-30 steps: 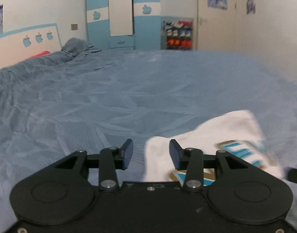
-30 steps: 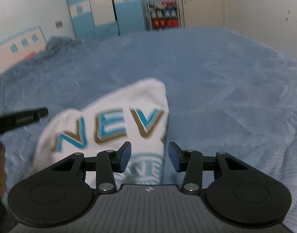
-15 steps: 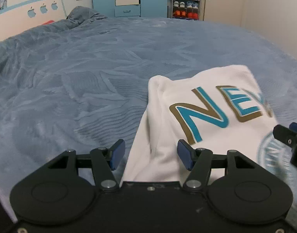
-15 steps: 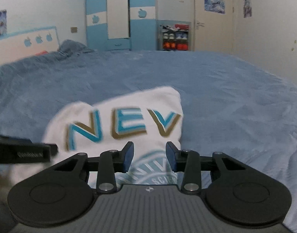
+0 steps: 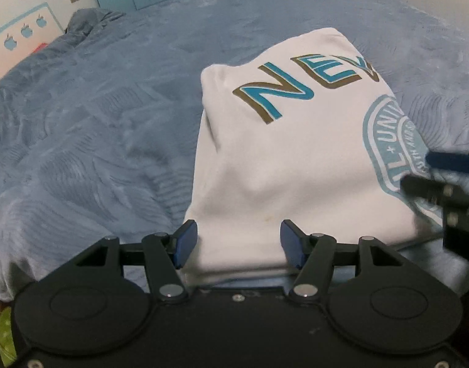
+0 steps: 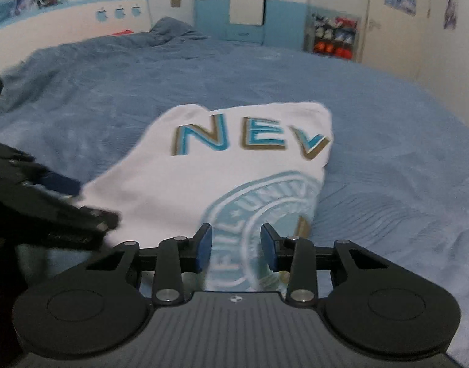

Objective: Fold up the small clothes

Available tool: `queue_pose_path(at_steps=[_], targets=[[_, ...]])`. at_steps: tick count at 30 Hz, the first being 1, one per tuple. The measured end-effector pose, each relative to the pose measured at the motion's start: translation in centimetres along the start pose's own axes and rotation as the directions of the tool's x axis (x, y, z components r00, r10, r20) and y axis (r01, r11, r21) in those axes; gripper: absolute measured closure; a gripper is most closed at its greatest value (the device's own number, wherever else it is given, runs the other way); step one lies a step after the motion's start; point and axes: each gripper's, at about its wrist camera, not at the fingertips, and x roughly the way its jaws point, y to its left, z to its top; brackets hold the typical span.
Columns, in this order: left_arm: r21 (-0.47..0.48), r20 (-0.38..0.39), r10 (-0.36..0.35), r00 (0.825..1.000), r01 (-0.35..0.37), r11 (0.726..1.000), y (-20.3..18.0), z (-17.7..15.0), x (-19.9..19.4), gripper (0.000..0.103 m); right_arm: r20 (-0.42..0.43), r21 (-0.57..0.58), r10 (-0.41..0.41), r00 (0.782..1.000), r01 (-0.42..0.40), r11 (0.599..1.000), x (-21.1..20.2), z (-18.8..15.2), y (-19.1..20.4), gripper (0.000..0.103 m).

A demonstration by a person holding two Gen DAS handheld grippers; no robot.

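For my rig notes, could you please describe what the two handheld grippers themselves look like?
Both match: the left gripper and right gripper each have a black body with two round housings, black linkage arms on silver pivot screws, and blue-padded fingers. The right one's top deck is ribbed grey; the left one's is smooth black. No cables or sleeves show.

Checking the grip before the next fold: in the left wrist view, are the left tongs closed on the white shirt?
No, the left tongs stand open, with the white shirt lying between them.

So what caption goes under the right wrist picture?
Open right gripper over a folded white shirt on a blue bed.
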Motion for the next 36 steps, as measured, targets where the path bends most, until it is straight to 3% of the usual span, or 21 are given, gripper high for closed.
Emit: queue_pose_path(at_steps=[2, 3, 7, 9, 13, 15, 18, 20, 22, 29, 31, 33, 36], targets=[[0.013, -0.085, -0.004, 0.996, 0.005, 1.0, 0.0, -1.0, 1.6, 0.039, -0.107, 0.046, 0.036, 0.994, -0.032, 0.998, 0.8, -0.9, -0.4, 0.059], [0.024, -0.092, -0.004, 0.996, 0.006, 1.0, 0.0, -1.0, 1.9, 0.039, -0.128, 0.076, 0.047, 0.991, -0.038, 0.996, 1.2, -1.5, -0.9, 0.059], [0.018, -0.039, -0.017, 0.999, 0.018, 1.0, -0.1, -0.8, 0.2, 0.041, -0.103, 0.145, 0.082, 0.991, -0.067, 0.987, 0.2, -1.3, -2.0, 0.059], [0.001, 0.012, -0.059, 0.998, 0.059, 0.998, 0.2, -0.6, -1.3, 0.041, -0.095, 0.189, 0.068, 0.993, -0.049, 0.981, -0.5, -0.7, -2.7, 0.059], [-0.04, 0.046, -0.044, 0.998, 0.045, 0.998, 1.0, -0.2, -2.6, 0.041, -0.072, 0.242, 0.023, 0.997, -0.005, 0.97, -1.1, -0.6, -4.1, 0.058], [-0.064, 0.053, -0.076, 0.996, 0.079, 0.995, 1.4, -0.1, -2.3, 0.041, -0.06, 0.257, 0.015, 0.998, 0.001, 0.966, -1.4, -0.6, -4.3, 0.058], [-0.061, -0.133, -0.078, 0.988, 0.071, 0.996, 0.9, -0.5, 1.6, 0.04, -0.137, 0.238, 0.028, 0.99, 0.006, 0.971, -0.1, -0.7, -4.2, 0.052], [-0.047, -0.108, -0.054, 0.993, 0.049, 0.998, 0.2, -1.2, 1.9, 0.04, -0.235, 0.215, 0.006, 0.972, 0.046, 0.975, 1.5, -1.4, -3.7, 0.048], [-0.03, -0.096, -0.033, 0.995, 0.031, 0.999, -0.3, -1.1, 1.5, 0.04, -0.229, 0.229, 0.005, 0.973, 0.049, 0.972, 1.6, -1.8, -3.8, 0.047], [-0.132, -0.077, -0.059, 0.995, 0.048, 0.99, 1.3, 0.4, -0.7, 0.04, -0.221, 0.224, -0.009, 0.975, 0.06, 0.973, 0.7, -1.3, -3.6, 0.046], [-0.125, -0.077, -0.055, 0.996, 0.045, 0.991, 1.1, 0.6, -0.3, 0.04, -0.222, 0.197, -0.027, 0.975, 0.072, 0.978, 0.8, -1.2, -3.2, 0.046], [-0.112, -0.13, -0.055, 0.99, 0.04, 0.993, 0.6, 0.5, 1.4, 0.04, -0.228, 0.183, -0.035, 0.973, 0.078, 0.98, 1.3, -1.2, -2.8, 0.046], [-0.11, -0.116, -0.043, 0.992, 0.03, 0.994, 0.4, 0.4, 1.5, 0.04, -0.233, 0.189, -0.028, 0.972, 0.074, 0.979, 1.2, -1.1, -3.0, 0.046]])
